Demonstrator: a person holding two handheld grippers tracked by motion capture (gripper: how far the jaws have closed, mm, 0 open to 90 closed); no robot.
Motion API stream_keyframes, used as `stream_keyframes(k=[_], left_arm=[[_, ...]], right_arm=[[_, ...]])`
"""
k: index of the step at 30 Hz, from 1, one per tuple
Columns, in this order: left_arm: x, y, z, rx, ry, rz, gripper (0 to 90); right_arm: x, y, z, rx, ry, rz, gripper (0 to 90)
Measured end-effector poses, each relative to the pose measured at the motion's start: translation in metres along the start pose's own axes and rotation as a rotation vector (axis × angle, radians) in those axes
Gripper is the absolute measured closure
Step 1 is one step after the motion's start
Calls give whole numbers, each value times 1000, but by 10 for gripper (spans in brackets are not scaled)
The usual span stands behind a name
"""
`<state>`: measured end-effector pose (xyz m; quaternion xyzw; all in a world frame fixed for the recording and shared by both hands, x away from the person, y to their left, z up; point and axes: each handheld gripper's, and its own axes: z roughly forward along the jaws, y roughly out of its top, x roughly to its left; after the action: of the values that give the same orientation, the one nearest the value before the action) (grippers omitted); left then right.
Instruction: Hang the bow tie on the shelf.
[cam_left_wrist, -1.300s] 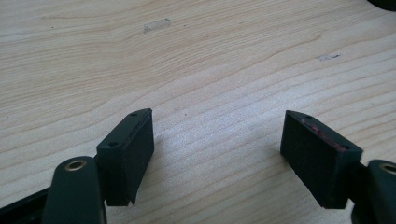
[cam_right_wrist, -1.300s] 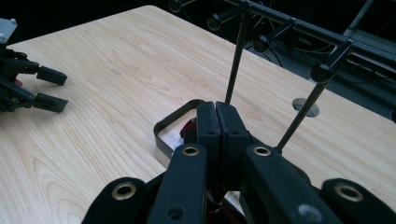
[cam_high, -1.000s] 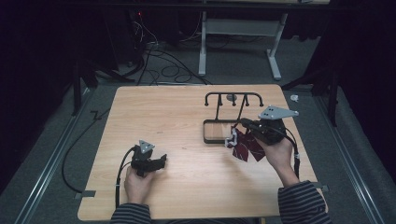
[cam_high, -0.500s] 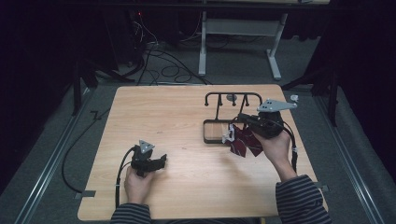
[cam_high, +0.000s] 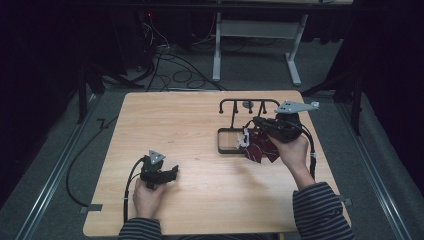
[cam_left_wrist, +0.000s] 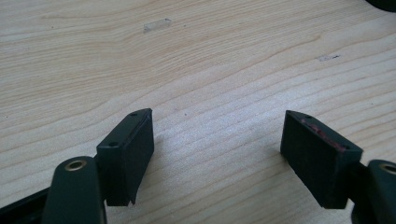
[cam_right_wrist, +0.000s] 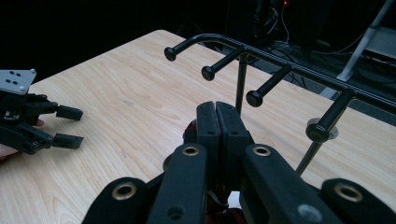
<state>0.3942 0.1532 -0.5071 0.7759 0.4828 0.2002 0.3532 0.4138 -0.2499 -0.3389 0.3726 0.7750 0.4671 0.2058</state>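
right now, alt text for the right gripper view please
The right claw, jaws shut on a dark red item hanging below, faces a black peg rack on a wooden table. The left claw rests open at far left.

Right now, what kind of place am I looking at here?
Probably a lab or recording studio rather than a home: a bare wooden table ringed by dark curtains, loose cables on the floor behind, and a person working cabled tongs in each hand.
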Motion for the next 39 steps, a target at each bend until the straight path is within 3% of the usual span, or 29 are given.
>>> stream_keyframes(k=[39], left_arm=[[0, 0, 0, 0, -4, -3, 262]], right_arm=[[-15, 21, 19, -2, -40, 33, 900]])
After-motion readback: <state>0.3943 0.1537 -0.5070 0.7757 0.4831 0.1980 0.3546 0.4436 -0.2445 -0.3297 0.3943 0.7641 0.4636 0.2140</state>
